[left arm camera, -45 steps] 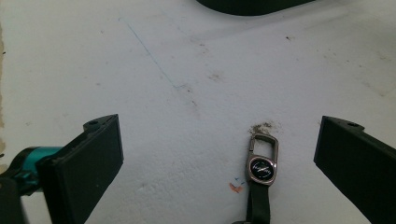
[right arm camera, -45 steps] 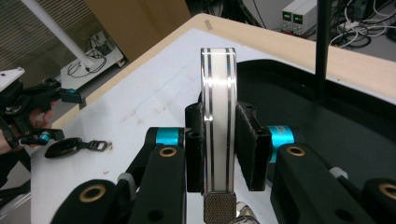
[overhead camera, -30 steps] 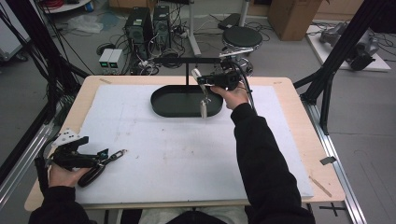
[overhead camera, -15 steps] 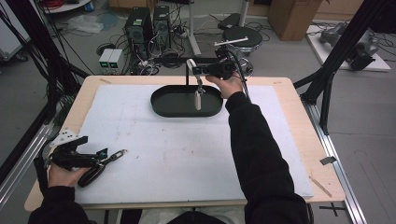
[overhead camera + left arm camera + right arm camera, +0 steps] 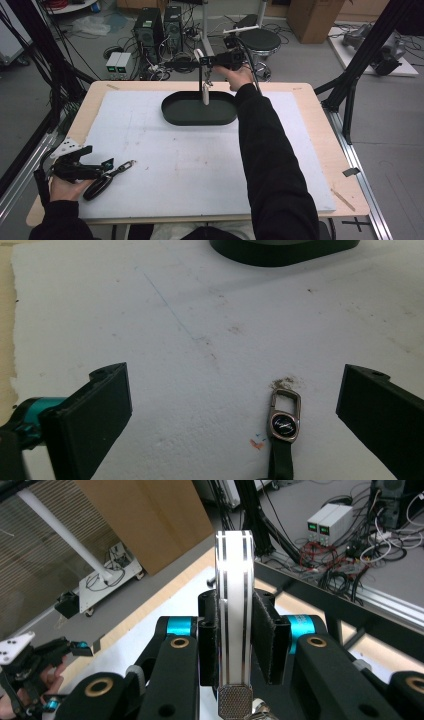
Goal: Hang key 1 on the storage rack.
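My right gripper (image 5: 234,645) clamps the stiff, light, slippery white lighter (image 5: 234,605) at mid-body above the black tray (image 5: 199,109), jaws closed flat against its sides.

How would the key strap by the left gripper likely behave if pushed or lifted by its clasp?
The key strap lies flat, so it would probably slide rather than roll. Its dark band looks soft, so it may dangle limply under the metal clasp. It looks small and likely light between the left gripper's open jaws.
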Tool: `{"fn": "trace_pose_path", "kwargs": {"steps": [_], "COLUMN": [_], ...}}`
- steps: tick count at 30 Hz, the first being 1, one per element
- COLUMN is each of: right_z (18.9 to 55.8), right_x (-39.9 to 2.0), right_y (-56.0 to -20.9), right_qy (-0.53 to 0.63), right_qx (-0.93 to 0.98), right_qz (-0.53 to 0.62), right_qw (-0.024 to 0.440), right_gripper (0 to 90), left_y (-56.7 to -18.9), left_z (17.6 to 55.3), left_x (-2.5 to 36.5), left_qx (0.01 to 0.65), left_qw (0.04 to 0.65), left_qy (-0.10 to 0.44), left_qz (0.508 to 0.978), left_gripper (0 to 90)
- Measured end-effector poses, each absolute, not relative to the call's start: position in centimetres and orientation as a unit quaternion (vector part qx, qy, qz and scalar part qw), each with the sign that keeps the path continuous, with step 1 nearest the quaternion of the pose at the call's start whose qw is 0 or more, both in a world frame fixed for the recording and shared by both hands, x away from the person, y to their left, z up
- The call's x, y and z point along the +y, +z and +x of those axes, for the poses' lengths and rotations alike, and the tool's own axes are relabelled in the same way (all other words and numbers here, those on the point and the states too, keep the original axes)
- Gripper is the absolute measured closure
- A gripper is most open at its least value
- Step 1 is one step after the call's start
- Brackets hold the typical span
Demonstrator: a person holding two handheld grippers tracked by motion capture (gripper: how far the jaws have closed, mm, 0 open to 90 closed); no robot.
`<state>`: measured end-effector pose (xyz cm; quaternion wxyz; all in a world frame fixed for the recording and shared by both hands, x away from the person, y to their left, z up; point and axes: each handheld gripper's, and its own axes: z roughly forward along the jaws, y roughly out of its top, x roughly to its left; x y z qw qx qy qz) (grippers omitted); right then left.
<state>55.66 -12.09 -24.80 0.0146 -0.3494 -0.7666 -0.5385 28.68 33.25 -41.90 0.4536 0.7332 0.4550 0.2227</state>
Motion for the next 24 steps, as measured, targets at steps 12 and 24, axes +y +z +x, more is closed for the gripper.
{"fn": "trace_pose_path", "kwargs": {"steps": [12, 24], "right_z": [58.1, 59.6], "right_x": [-12.3, -13.0], "right_y": [-24.4, -24.0], "right_qy": [-0.548, -0.549], "right_qx": [-0.753, -0.742], "right_qz": [-0.365, -0.385], "right_qw": [0.013, -0.010], "right_gripper": [75.0, 75.0], "left_y": [-42.0, -42.0], "left_z": [28.9, 28.8], "left_x": [33.2, 33.3], "left_qx": [0.456, 0.456], "left_qw": [0.450, 0.450], "left_qy": [0.221, 0.221], "left_qz": [0.735, 0.735], "left_gripper": [1.8, 1.8]}}
